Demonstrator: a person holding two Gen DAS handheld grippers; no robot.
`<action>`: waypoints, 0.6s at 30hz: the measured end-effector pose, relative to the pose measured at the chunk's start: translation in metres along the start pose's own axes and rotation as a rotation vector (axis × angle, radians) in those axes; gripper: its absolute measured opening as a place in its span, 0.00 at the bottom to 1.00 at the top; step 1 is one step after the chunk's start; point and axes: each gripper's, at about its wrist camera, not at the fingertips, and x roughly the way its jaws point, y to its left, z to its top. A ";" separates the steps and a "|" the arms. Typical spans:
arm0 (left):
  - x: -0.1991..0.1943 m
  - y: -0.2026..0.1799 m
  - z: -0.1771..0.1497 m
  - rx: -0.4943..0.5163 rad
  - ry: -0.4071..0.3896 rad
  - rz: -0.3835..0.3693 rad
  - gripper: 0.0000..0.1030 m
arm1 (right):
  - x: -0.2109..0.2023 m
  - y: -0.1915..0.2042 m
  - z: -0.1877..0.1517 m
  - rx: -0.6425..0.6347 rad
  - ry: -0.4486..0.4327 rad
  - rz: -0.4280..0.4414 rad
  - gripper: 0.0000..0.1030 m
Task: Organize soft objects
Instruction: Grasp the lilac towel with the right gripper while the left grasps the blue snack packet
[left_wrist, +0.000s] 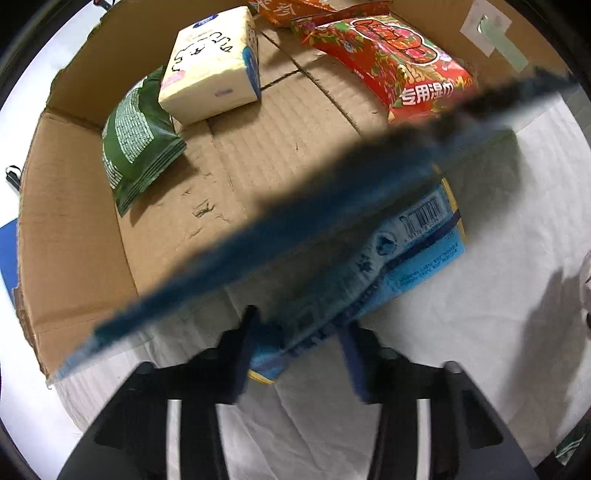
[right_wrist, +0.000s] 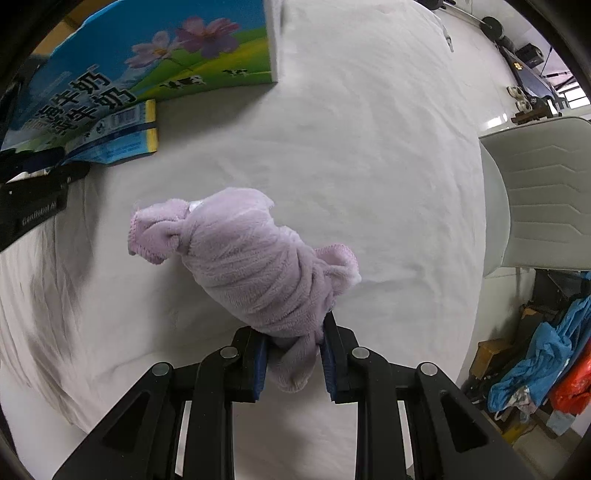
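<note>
My left gripper (left_wrist: 299, 339) is shut on the blue flap (left_wrist: 402, 240) of an open cardboard box (left_wrist: 70, 229) and holds it. Inside the box lie a cream tissue pack (left_wrist: 212, 70), a green packet (left_wrist: 138, 136) and a red wet-wipe pack (left_wrist: 391, 62). My right gripper (right_wrist: 293, 354) is shut on a rolled lilac towel (right_wrist: 251, 258) and holds it just above the white cloth. The box's blue printed side (right_wrist: 147, 62) stands at the upper left of the right wrist view, with the left gripper's body (right_wrist: 33, 206) beside it.
A white cloth (right_wrist: 369, 166) covers the table. An orange packet (left_wrist: 291, 9) lies at the back of the box. A grey chair (right_wrist: 543, 192) stands past the table's right edge, with blue and orange clutter (right_wrist: 539, 354) on the floor below it.
</note>
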 end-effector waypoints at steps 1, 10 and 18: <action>-0.001 0.001 0.001 -0.020 0.008 -0.023 0.31 | 0.002 -0.003 0.003 -0.002 0.000 0.003 0.25; 0.002 0.018 -0.044 -0.278 0.140 -0.223 0.28 | 0.007 -0.001 0.008 -0.029 0.004 0.040 0.25; 0.013 0.020 -0.117 -0.464 0.266 -0.352 0.28 | 0.019 0.015 0.018 -0.069 0.074 0.069 0.26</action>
